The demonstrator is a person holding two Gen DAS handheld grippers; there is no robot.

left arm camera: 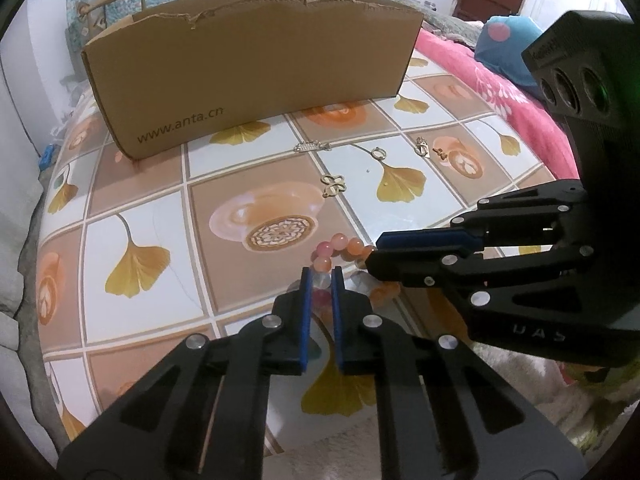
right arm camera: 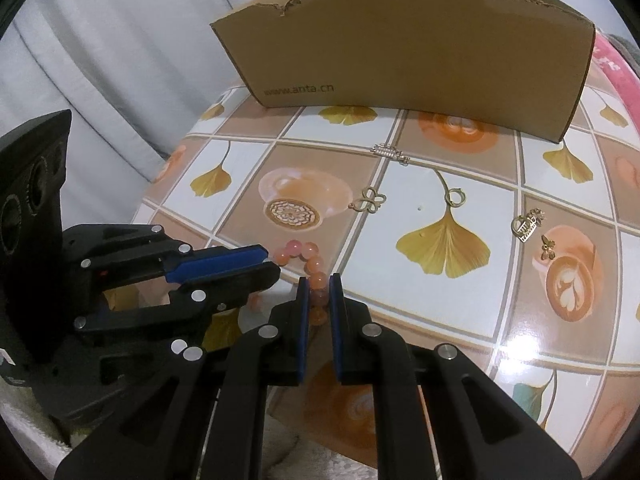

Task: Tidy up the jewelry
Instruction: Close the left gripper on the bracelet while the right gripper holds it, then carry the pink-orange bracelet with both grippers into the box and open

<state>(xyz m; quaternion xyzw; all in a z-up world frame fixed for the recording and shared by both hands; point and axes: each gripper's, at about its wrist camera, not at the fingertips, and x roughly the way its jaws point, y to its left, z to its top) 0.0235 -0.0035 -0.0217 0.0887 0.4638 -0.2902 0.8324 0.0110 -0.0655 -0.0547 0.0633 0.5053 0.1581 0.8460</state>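
Note:
A pink and orange bead bracelet [left arm camera: 340,247] lies near the table's front edge, also in the right wrist view [right arm camera: 308,258]. My left gripper [left arm camera: 321,276] is shut on one side of the bracelet. My right gripper [right arm camera: 319,284] is shut on its other side and shows in the left wrist view [left arm camera: 374,252]. The left gripper shows in the right wrist view [right arm camera: 268,262]. Small gold pieces lie farther back: a butterfly charm [right arm camera: 370,200], a ring [right arm camera: 456,197], a bar clasp [right arm camera: 390,154], a crown charm [right arm camera: 528,226] and a small bee charm [right arm camera: 547,247].
An open brown cardboard box [left arm camera: 248,68] printed www.anta.cn stands at the back of the tile-patterned table [left arm camera: 160,216]. A pink blanket [left arm camera: 496,88] and blue plush [left arm camera: 504,48] lie to the right. White curtain [right arm camera: 100,80] hangs to the left.

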